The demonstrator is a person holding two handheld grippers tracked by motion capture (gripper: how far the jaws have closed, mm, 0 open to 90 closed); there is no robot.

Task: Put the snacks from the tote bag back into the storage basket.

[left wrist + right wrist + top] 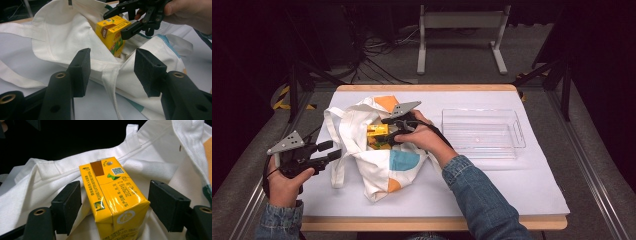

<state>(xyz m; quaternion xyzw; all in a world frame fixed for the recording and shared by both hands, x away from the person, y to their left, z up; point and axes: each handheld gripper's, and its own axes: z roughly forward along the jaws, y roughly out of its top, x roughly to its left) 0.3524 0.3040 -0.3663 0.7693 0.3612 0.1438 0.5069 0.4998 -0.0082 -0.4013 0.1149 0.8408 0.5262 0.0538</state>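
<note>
On the white-covered table [512,190], the yellow juice carton [112,197] sits in the mouth of the cloth bag [377,165], unlifted, between the right gripper's [115,207] open jaws, which don't yet pinch it, the left gripper [112,72] open beside the bag, the clear tray [482,132] apparently awaiting it.

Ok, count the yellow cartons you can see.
1. The carton stands in the mouth of the white bag, between the open fingers of the right gripper, which do not press on it. More may be hidden deeper inside the bag.
</note>
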